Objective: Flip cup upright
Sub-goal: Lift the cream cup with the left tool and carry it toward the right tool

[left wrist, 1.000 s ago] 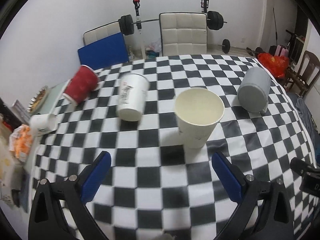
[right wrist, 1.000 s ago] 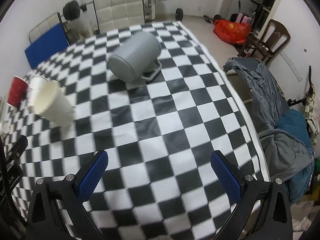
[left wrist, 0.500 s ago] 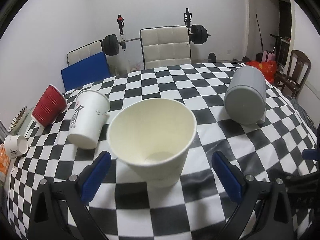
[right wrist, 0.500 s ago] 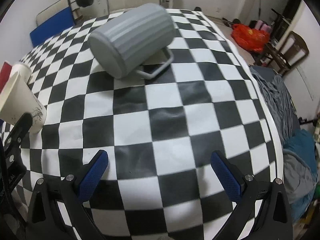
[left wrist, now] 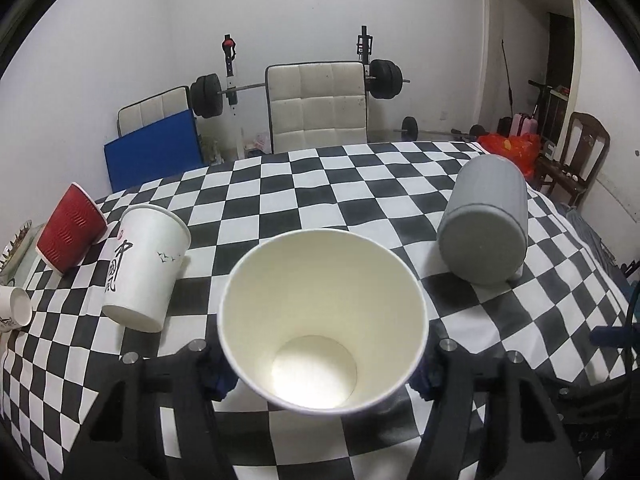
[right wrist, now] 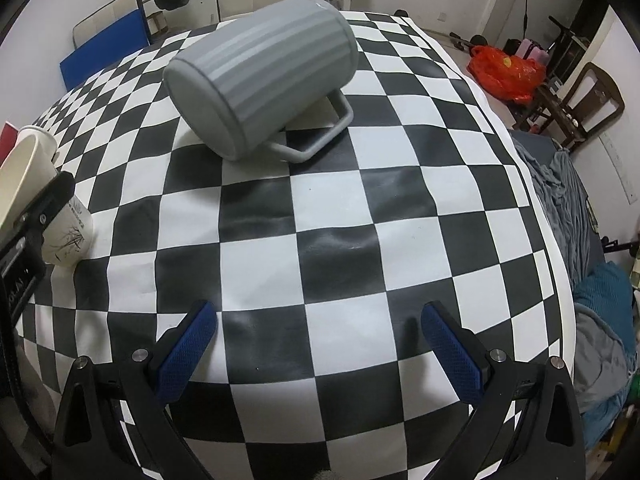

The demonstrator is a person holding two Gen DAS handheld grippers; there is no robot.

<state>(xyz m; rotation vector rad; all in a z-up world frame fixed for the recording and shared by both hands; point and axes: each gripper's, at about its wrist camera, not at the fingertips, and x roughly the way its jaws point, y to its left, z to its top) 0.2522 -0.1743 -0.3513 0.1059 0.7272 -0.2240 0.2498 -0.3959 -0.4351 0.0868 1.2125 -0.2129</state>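
Observation:
A cream paper cup (left wrist: 324,320) stands mouth up on the checkered table, between the fingers of my left gripper (left wrist: 320,368), whose pads sit against its sides. It shows at the left edge of the right wrist view (right wrist: 24,176). A grey mug with a handle (right wrist: 260,76) lies on its side ahead of my right gripper (right wrist: 318,344), which is open and empty above the cloth. The mug also shows at the right of the left wrist view (left wrist: 484,224).
A white printed paper cup (left wrist: 144,264) and a red cup (left wrist: 72,226) lie tipped at the left. A small white cup (left wrist: 14,310) lies at the far left edge. The table's right edge (right wrist: 552,240) borders draped clothes. Chairs and barbell weights stand behind.
My left gripper has moved forward around the cream cup and its fingers have closed in on it. My right gripper has moved closer to the grey mug.

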